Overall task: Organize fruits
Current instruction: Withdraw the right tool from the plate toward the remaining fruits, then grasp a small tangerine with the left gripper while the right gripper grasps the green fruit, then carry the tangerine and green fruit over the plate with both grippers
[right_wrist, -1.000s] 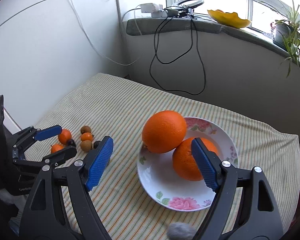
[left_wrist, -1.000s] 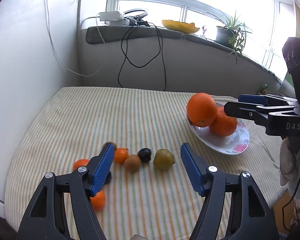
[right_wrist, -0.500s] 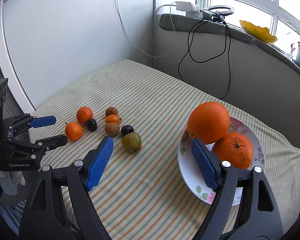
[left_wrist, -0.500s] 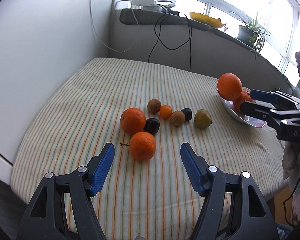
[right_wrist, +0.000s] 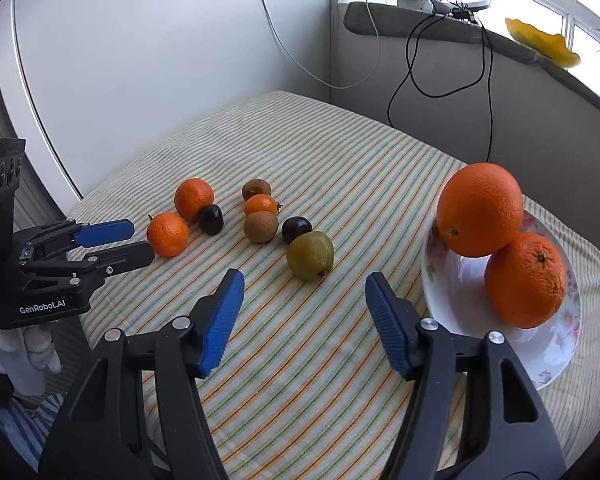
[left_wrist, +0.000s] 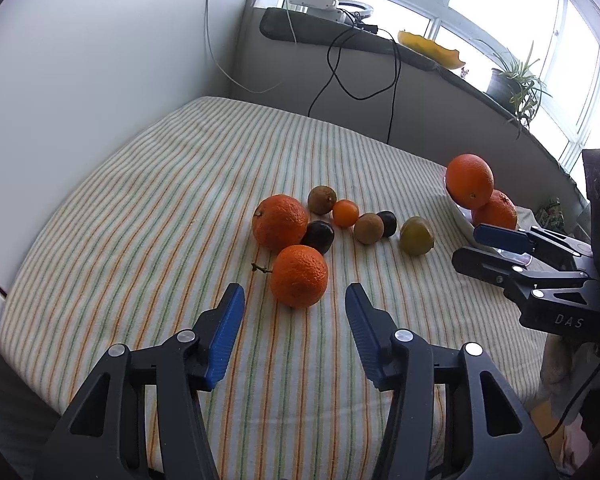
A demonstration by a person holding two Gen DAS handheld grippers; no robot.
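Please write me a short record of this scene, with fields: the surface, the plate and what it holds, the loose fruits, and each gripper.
surface: striped cloth
plate: flowered, holds two big oranges, one leaning on the other
loose fruits: two mandarins, one small orange fruit, two dark fruits, two brown ones, one greenish fruit
left gripper: open, jaws just narrowed, nearest mandarin ahead, nothing between
right gripper: open, jaws just narrowed, facing the greenish fruit

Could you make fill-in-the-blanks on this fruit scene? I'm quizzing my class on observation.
1. The plate holds ____ oranges.
2. The green fruit lies on the striped ____.
3. Between the left tool tips, nearest, lies a ____.
4. Both tools grip ____.

Missing: two; cloth; tangerine; nothing
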